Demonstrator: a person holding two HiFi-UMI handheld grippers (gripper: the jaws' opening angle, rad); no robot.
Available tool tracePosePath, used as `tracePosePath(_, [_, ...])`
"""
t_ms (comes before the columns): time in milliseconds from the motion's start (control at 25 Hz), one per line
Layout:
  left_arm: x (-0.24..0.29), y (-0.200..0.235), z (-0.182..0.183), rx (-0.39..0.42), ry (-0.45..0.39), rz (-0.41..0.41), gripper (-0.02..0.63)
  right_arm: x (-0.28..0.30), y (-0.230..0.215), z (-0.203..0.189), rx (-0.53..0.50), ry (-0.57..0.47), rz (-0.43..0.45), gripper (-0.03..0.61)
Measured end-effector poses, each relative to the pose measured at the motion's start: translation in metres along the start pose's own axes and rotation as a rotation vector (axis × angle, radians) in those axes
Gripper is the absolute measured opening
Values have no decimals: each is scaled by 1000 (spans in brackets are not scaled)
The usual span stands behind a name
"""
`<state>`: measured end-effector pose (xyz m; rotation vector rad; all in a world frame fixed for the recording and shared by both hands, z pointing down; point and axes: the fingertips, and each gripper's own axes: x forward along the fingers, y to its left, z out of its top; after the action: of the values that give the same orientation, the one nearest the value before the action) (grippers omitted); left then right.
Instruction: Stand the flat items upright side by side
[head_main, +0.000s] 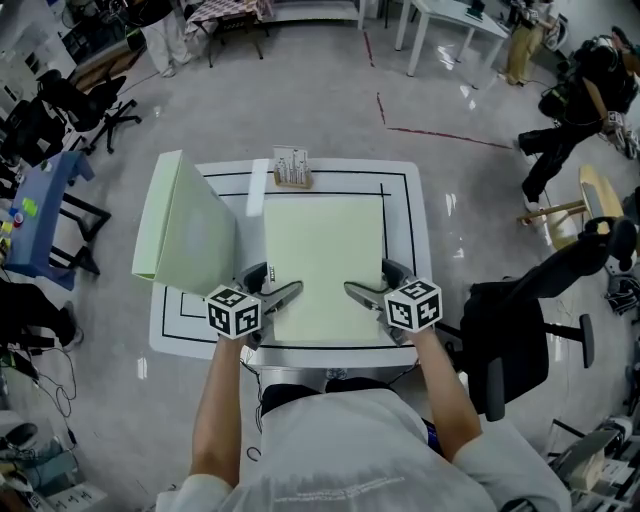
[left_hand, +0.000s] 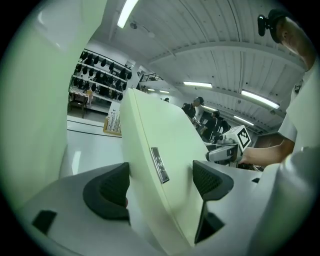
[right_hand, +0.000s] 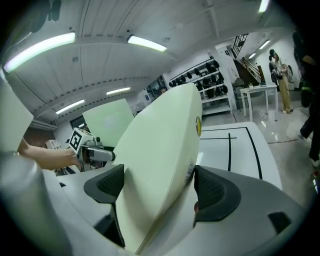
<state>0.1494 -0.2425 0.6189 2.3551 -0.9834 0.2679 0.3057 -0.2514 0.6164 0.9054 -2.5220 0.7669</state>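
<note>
Jaws of left gripper (head_main: 270, 284) and right gripper (head_main: 372, 281) are clamped on the near corners of a green board (head_main: 322, 250). Second board (head_main: 185, 225) stands at the table's (head_main: 418, 305) left.

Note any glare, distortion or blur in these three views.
Head view: fisheye bending, ceiling-light glare on the table. Left gripper view: dark round vignette, upright board soft at left. Right gripper view: same vignette, held board sharp, lamps bright.

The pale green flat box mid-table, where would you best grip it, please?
Take the pale green flat box by both near corners, from the near side, as the left gripper and right gripper do: only its thin side fits the jaws.
</note>
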Motion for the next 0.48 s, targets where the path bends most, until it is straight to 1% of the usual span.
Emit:
tracePosePath(160, [0,-3,5,29,-13,3,391,-3,0,4,-27,1,1,428])
tracePosePath(240, [-2,-4,6,26,-31,-7,391,-5,1,5,-40,-10,5,430])
tracePosePath(280, [-3,-4,8,8,-47,-17,391,-6,2,5,-50,-19,9,430])
tracePosePath(400, [-6,-2,16,-102,-116,-58,394,-8,3,5,-91,-38,11,431])
tracePosePath(480, [-7,0,18,-154,-149,-75,394,-9,3,3,-115,-37,14,432])
